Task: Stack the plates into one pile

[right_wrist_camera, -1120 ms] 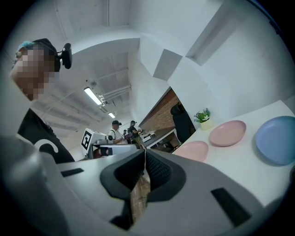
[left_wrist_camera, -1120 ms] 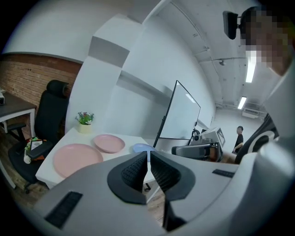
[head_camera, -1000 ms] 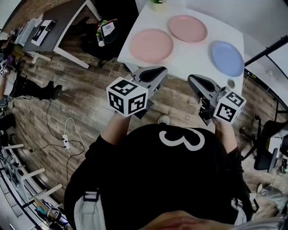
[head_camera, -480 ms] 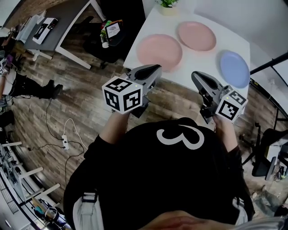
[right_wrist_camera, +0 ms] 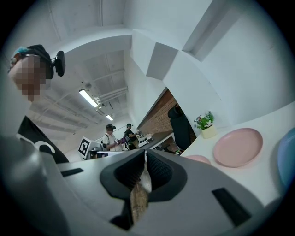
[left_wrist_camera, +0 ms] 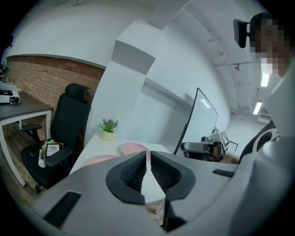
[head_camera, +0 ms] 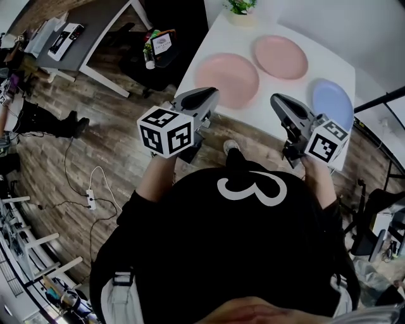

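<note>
The only writing that reads clearly is a large white "3" on the person's black top (head_camera: 248, 188). A card on the black chair (head_camera: 158, 57) carries print that looks too small to read.

The white table (head_camera: 272, 101) holds 3 plates, each lying flat and apart from the others. The nearer pink plate (head_camera: 228, 71) is at the left, the farther pink plate (head_camera: 280, 57) is behind it, and the blue plate (head_camera: 332, 102) is at the right. A small potted plant (head_camera: 240, 7) stands at the far edge.

The left gripper (head_camera: 212, 95) shows against the table's near edge, with its jaws pressed together on nothing. The right gripper (head_camera: 277, 100), near the blue plate, is likewise closed and empty.

Around them are a wood-plank floor (head_camera: 114, 139), a grey desk (head_camera: 88, 31) and a brick wall (left_wrist_camera: 41, 80).
</note>
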A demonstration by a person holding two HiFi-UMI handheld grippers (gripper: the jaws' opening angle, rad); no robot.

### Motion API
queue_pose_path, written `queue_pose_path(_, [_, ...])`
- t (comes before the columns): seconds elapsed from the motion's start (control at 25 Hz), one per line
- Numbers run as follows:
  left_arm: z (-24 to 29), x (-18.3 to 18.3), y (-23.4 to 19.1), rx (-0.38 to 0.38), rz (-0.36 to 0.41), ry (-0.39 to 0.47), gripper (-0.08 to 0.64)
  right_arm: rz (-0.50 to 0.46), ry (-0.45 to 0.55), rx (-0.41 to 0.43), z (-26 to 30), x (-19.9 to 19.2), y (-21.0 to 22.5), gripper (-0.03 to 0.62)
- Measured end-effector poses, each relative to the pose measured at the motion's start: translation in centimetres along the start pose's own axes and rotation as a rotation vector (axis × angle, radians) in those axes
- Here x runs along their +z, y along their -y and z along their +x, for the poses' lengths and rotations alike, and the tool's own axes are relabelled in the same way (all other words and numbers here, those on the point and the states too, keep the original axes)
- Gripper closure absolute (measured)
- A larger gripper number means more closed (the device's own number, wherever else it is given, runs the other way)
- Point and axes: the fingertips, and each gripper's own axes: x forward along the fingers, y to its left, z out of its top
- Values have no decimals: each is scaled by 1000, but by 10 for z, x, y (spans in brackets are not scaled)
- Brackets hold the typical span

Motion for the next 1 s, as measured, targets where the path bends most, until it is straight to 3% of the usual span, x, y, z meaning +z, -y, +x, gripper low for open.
queue_pose_path(0.32, [25, 10, -48, 65, -10, -17, 531, 9, -31, -11, 26, 14, 43, 566])
queue_pose_path(0.44, [38, 9, -63, 64, -17, -41, 462, 23, -45, -21, 37, 16, 61, 565])
queue_pose_path(1.0, [75, -22, -147, 141, -157, -144, 393, 119, -155, -73, 73, -10, 139, 558])
